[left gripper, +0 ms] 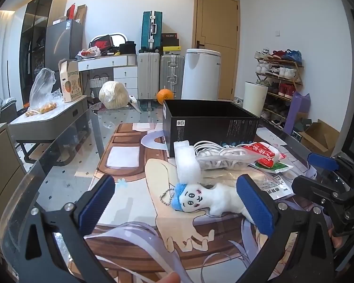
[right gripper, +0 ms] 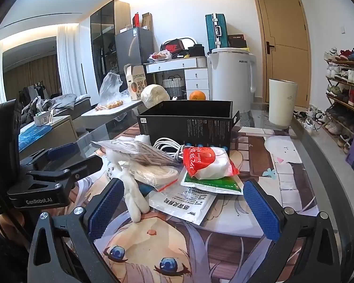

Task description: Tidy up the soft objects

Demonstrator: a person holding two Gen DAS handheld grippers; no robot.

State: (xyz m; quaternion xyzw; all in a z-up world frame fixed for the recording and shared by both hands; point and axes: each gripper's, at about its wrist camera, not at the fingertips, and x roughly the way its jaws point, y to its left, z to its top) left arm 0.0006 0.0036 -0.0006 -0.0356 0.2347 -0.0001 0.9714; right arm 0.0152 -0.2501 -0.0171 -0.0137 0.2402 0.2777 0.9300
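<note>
Left wrist view: left gripper [left gripper: 177, 202] gapes wide, gripping nothing, over the white plush keychain doll [left gripper: 205, 199] lying near the glass table's [left gripper: 66, 176] near edge, before the black box [left gripper: 210, 123]. Right gripper [right gripper: 183, 208] likewise spread, empty.

My left gripper [left gripper: 177, 202] stands wide open above the table mat [left gripper: 129, 202]. A white plush keychain [left gripper: 200, 197] lies between my pads, touching neither. The black box [left gripper: 210, 125] sits farther back, open-topped.
</note>
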